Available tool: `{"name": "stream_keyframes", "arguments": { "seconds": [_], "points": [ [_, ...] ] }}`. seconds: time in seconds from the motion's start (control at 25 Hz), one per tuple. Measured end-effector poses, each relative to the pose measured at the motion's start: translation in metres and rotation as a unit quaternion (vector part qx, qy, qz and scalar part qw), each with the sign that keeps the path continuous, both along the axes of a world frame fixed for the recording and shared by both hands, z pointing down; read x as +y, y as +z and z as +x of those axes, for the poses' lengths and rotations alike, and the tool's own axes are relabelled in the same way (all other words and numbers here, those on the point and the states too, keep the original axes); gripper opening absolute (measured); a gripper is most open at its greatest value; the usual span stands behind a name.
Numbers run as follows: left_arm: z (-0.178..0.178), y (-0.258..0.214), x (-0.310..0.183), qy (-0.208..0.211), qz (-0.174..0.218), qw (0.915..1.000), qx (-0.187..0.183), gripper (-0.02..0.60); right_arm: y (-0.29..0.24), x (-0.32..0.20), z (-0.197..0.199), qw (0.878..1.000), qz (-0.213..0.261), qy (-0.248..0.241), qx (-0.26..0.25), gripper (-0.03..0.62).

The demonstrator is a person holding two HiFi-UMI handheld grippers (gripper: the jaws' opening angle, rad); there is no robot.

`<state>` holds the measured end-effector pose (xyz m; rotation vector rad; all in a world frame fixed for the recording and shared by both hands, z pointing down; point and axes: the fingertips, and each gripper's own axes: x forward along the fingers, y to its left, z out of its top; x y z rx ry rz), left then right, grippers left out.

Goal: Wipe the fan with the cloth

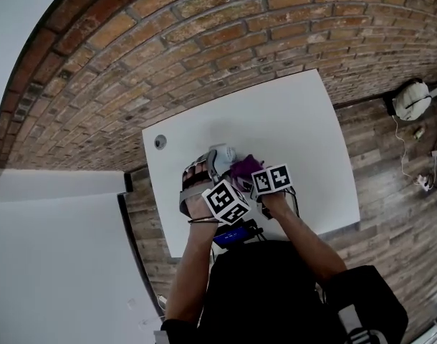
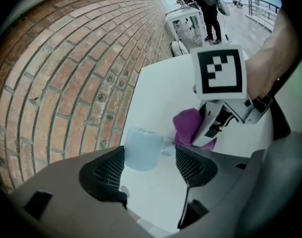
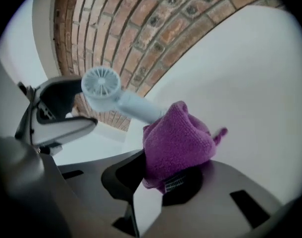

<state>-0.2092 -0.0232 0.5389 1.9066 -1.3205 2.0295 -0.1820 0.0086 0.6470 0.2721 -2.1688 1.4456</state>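
Purple cloth [image 3: 178,138] clamped in right gripper [image 3: 163,175], touching fan [image 3: 104,86] stem; fan axis runs toward left gripper [image 2: 150,166], which probably grips its head.

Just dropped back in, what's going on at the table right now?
A person works over the white table with a tool in each hand. The right tool is shut on a bunched purple cloth, which is up against the handle of a small light blue fan. The fan's head sits between the jaws of the left tool; whether they actually clamp it is unclear.
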Motion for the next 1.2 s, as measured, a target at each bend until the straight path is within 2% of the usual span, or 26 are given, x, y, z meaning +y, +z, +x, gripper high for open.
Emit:
{"name": "stream_keyframes", "arguments": {
  "seconds": [0.12,0.24,0.32,0.4,0.52,0.6,0.64,0.76,0.92,1.04,1.12,1.2],
  "points": [
    [0.002,-0.009,-0.002,-0.024,0.029,0.9976,0.058,0.327,-0.037,-0.067,0.009,0.995,0.079,0.068,-0.005,0.072],
    [-0.003,-0.023,0.008,-0.079,0.059,0.9861,0.134,0.327,-0.095,-0.123,0.000,0.981,0.169,0.079,-0.052,0.072],
    [-0.003,-0.020,0.021,-0.106,0.051,0.9772,0.176,0.325,-0.126,-0.136,-0.017,0.974,0.205,0.046,-0.090,0.072],
    [0.001,-0.008,0.033,-0.127,0.027,0.9671,0.219,0.325,-0.141,-0.133,-0.035,0.968,0.225,-0.011,-0.108,0.071],
    [0.010,0.004,0.038,-0.146,0.008,0.9511,0.272,0.322,-0.137,-0.112,-0.052,0.965,0.223,-0.093,-0.104,0.072],
    [0.011,0.007,0.034,-0.152,0.005,0.9452,0.289,0.319,-0.131,-0.102,-0.051,0.966,0.214,-0.108,-0.096,0.072],
    [0.010,0.007,0.033,-0.152,0.003,0.9444,0.292,0.297,-0.129,-0.099,-0.048,0.968,0.207,-0.106,-0.095,0.072],
    [0.002,0.007,0.029,-0.144,-0.001,0.9481,0.284,0.295,-0.128,-0.089,-0.039,0.973,0.184,-0.092,-0.103,0.072],
    [-0.012,0.010,0.032,-0.132,-0.024,0.9586,0.251,0.295,-0.126,-0.064,-0.022,0.980,0.156,-0.064,-0.107,0.072],
    [-0.019,0.006,0.029,-0.118,-0.027,0.9655,0.231,0.295,-0.121,-0.051,-0.011,0.986,0.135,-0.033,-0.096,0.072],
    [-0.021,-0.005,0.026,-0.106,-0.010,0.9742,0.199,0.295,-0.121,-0.057,-0.001,0.988,0.134,0.007,-0.081,0.072],
    [-0.019,-0.016,0.025,-0.083,0.003,0.9852,0.150,0.295,-0.143,-0.069,0.001,0.983,0.148,0.041,-0.100,0.072]
  ]
}}
